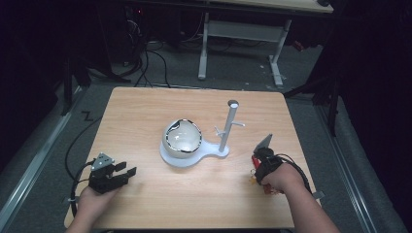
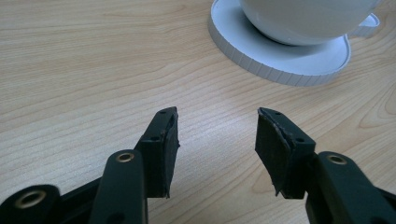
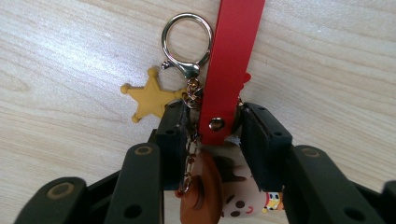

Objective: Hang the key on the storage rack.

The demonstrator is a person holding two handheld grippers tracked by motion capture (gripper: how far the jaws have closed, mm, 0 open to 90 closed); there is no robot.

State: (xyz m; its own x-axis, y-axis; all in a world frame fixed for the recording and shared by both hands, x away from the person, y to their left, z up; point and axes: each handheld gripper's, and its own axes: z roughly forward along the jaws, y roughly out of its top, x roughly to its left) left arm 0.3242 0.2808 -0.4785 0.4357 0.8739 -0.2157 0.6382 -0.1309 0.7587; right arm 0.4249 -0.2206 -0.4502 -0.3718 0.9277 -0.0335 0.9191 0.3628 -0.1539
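Observation:
A keychain lies on the wooden table under my right gripper (image 3: 212, 116): a red strap (image 3: 233, 51), a silver clasp ring (image 3: 187, 39), a yellow star charm (image 3: 149, 98) and a cowboy figure (image 3: 229, 186). The jaws straddle the strap's riveted end and the chain, very close on both sides, without a clear squeeze. In the high view the right gripper (image 1: 255, 170) points down at the keychain (image 1: 253, 180) near the table's right edge. My left gripper (image 1: 127, 168) rests at the front left, open and empty (image 2: 215, 116).
A white stand (image 1: 170, 158) sits mid-table, with a glossy white bowl (image 1: 183, 137) on its round base and an upright post (image 1: 228, 126) with small pegs. The left gripper view has the base (image 2: 280, 65) and the bowl (image 2: 303, 18) just ahead. Bare wood (image 1: 145, 111) surrounds them.

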